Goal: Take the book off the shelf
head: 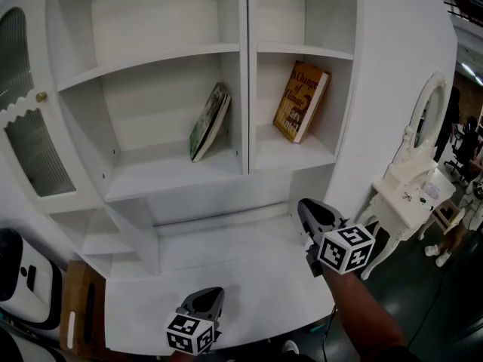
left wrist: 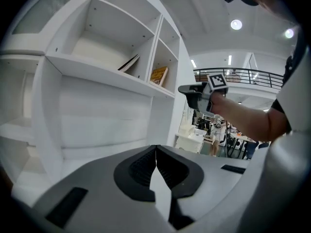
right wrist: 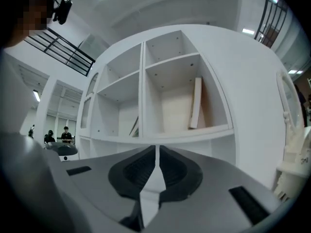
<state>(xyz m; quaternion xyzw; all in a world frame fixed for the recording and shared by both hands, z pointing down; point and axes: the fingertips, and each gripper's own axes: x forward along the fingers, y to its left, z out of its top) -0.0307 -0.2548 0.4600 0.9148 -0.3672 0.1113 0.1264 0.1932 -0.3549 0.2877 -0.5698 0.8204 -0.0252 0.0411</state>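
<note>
Two books stand tilted on the middle shelf of the white shelf unit point(head: 170, 178): green book point(head: 209, 121) in the left compartment, leaning toward the divider; orange book point(head: 302, 100) in the right compartment, leaning toward the side wall. Right gripper point(head: 315, 216) hangs below the orange book's compartment, well apart from it, jaws pressed together and empty. Left gripper point(head: 205, 300) sits low over the desk surface point(head: 249, 274), jaws likewise closed on nothing.
</note>
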